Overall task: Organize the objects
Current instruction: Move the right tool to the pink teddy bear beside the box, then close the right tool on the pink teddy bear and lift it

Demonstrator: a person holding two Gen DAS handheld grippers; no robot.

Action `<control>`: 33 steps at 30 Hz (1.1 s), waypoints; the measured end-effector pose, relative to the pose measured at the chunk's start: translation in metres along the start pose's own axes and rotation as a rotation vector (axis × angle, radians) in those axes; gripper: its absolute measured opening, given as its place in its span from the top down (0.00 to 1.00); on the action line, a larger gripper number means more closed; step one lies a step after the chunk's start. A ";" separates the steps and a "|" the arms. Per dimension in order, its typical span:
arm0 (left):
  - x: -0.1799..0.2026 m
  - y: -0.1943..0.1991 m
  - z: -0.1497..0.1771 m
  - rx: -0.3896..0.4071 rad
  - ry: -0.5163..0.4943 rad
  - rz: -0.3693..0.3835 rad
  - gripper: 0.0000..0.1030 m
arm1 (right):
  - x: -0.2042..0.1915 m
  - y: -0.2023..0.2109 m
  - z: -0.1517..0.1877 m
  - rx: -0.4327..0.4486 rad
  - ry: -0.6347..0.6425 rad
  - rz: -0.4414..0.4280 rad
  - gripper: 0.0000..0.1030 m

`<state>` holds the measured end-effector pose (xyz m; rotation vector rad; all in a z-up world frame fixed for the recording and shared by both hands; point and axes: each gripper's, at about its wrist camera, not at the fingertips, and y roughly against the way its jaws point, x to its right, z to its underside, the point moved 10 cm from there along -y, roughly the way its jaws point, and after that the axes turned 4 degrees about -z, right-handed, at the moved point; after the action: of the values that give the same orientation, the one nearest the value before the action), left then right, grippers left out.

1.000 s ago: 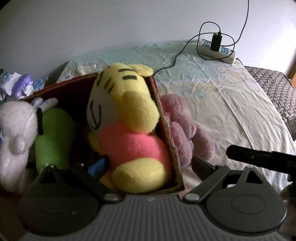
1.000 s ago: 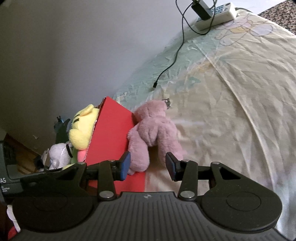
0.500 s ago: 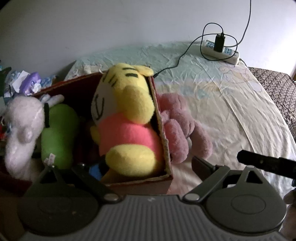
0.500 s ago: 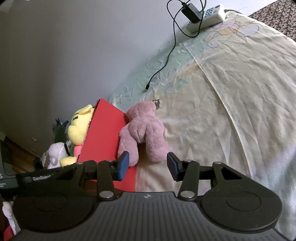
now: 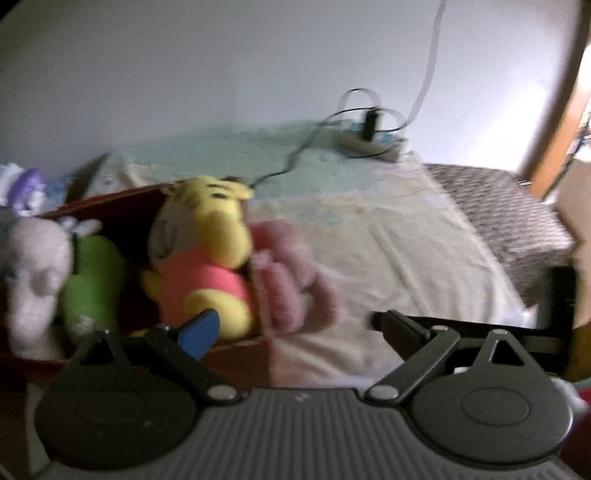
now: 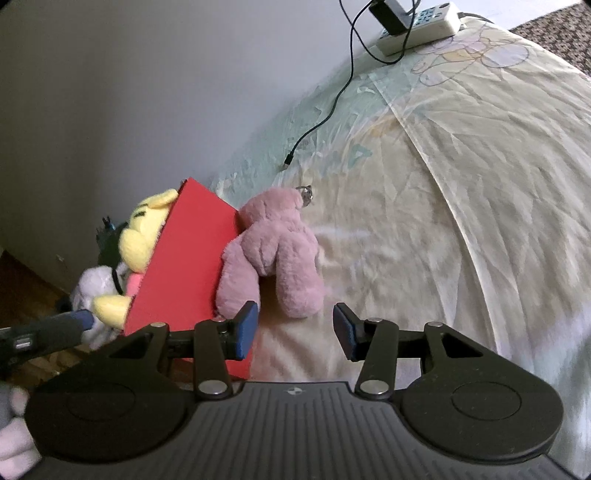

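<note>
A red box [image 6: 192, 258] stands on the bed and holds a yellow tiger plush [image 5: 207, 258], a green plush [image 5: 92, 280] and a white plush [image 5: 33, 273]. Outside the box, a pink plush bear [image 6: 275, 251] lies on the sheet, leaning against the red wall. My right gripper [image 6: 295, 330] is open, its blue pads just short of the bear's legs and empty. In the blurred left wrist view, my left gripper [image 5: 291, 328] is open wide and empty, hovering in front of the box, with the pink bear [image 5: 291, 280] beyond it.
The bed sheet [image 6: 461, 221] stretches wide to the right. A white power strip [image 6: 417, 26] with a black charger lies at the far end, its black cable [image 6: 321, 122] trailing toward the bear. A patterned grey blanket [image 5: 498, 210] covers the far right. The wall runs behind.
The left gripper has pulled back and swung right, so the box looks smaller and sits further left. The right gripper has come closer to the pink bear. Both stay open.
</note>
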<state>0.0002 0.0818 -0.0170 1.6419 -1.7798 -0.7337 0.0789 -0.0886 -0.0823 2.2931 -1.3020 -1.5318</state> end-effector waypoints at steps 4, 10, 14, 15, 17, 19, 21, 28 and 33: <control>0.021 0.003 0.008 0.017 -0.047 0.098 0.08 | 0.002 -0.010 0.000 -0.020 0.036 0.014 0.51; 0.036 -0.012 0.031 -0.028 -0.078 0.165 0.09 | 0.004 -0.029 -0.005 -0.038 0.086 0.033 0.50; 0.032 -0.023 0.044 -0.063 -0.052 0.188 0.09 | 0.007 -0.043 -0.010 -0.047 0.105 0.036 0.50; 0.031 -0.025 0.047 -0.068 -0.047 0.193 0.09 | 0.007 -0.046 -0.011 -0.049 0.108 0.035 0.50; 0.029 -0.030 0.054 -0.084 -0.039 0.191 0.09 | 0.007 -0.055 -0.011 -0.055 0.118 0.035 0.50; 0.026 -0.037 0.060 -0.101 -0.034 0.181 0.09 | 0.008 -0.062 -0.011 -0.052 0.122 0.030 0.51; 0.024 -0.042 0.064 -0.117 -0.032 0.168 0.09 | 0.006 -0.066 -0.013 -0.045 0.130 0.008 0.53; 0.022 -0.055 0.070 -0.138 -0.047 0.143 0.09 | 0.002 -0.075 -0.010 -0.030 0.166 -0.006 0.70; 0.031 -0.058 0.071 -0.141 -0.056 0.179 0.09 | 0.007 -0.058 -0.003 -0.039 0.154 -0.025 0.70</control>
<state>-0.0154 0.0461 -0.1056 1.3630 -1.8418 -0.8100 0.1164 -0.0576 -0.1148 2.3586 -1.1982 -1.3437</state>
